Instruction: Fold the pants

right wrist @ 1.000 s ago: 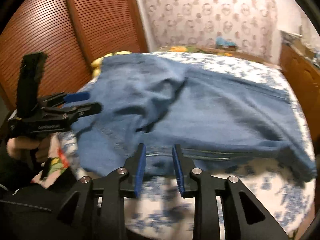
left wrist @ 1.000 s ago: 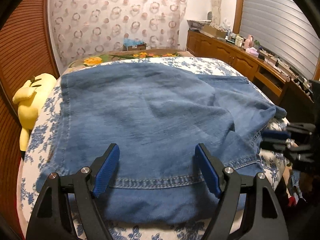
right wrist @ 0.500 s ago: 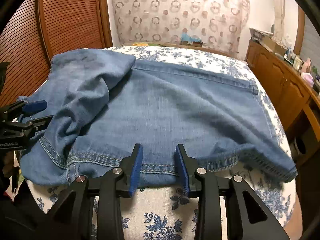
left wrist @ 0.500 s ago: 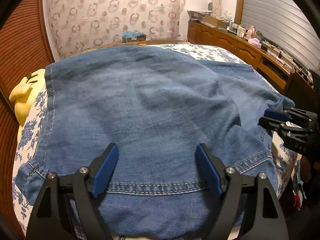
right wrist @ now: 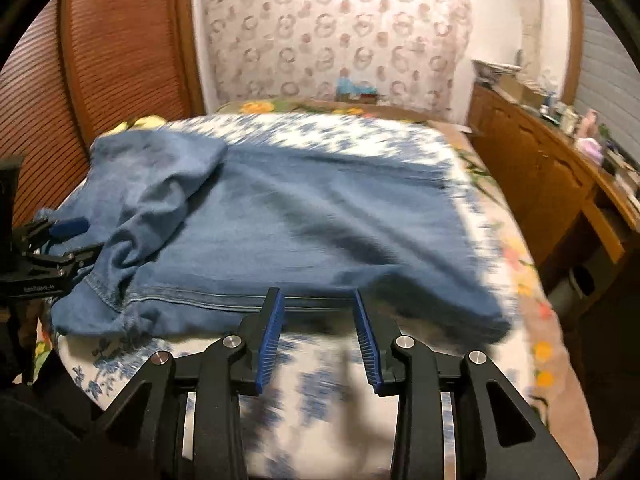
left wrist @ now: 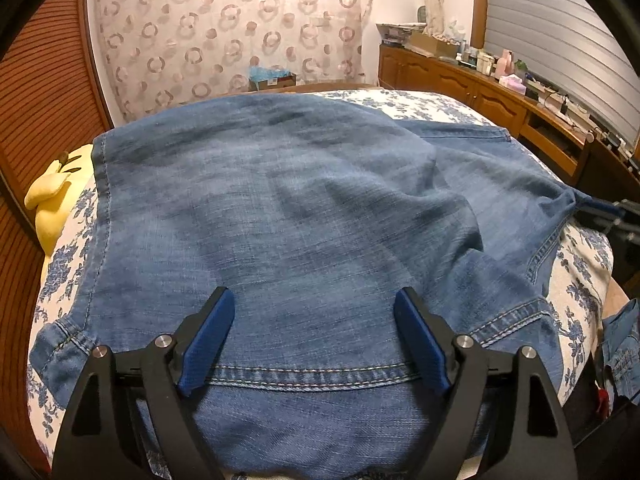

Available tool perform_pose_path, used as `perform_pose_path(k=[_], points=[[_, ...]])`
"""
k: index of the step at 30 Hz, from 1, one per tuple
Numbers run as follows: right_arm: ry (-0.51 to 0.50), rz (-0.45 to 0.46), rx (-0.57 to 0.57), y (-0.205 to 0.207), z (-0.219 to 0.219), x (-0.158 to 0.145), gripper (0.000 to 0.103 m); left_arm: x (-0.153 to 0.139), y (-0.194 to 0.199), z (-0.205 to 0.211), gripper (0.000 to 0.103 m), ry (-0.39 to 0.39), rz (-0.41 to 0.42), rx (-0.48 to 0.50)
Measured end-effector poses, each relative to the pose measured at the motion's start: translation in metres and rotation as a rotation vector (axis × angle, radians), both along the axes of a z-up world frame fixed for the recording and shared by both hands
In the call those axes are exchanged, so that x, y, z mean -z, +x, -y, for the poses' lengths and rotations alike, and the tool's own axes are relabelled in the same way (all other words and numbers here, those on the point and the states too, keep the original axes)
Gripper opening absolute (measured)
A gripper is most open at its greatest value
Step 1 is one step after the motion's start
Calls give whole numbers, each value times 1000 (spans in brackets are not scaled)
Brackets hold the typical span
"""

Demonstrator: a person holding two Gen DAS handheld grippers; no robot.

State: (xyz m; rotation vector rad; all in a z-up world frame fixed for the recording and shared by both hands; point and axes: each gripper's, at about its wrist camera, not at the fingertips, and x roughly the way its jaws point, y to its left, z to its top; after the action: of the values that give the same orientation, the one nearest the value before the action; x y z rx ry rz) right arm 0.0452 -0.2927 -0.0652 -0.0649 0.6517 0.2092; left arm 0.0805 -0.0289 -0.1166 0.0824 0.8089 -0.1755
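The left hand-held gripper (left wrist: 314, 320) is open wide. Its blue pads (left wrist: 208, 336) hang over the near hem of the pants (left wrist: 280, 208), and nothing is pinched between them. The right hand-held gripper (right wrist: 318, 320) is open only part way, and its jaws have just been opening a little. Its tips sit at the near edge of the pants, but they do not squeeze the cloth. That picture is blurry. The blue denim pants lie spread across the bed (left wrist: 68, 252), with one part flopped over on the left. The bed has a white cover with blue flowers. A yellow soft toy (left wrist: 48, 200) sits by the bed's left side. A brown wooden cabinet (left wrist: 480, 92) with small things on top stands on the right, and a curtain (left wrist: 224, 28) with rings hangs at the back.
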Motion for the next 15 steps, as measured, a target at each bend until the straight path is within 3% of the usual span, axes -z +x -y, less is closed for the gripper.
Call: perform_pose_path(k=[8,15], points=[[26,25,152,-1,77,-7,37,-6,1,4,83,-6,-17,7],[33,10,136,39,102,-4,37,-23,3,11,83,-27,20,54]])
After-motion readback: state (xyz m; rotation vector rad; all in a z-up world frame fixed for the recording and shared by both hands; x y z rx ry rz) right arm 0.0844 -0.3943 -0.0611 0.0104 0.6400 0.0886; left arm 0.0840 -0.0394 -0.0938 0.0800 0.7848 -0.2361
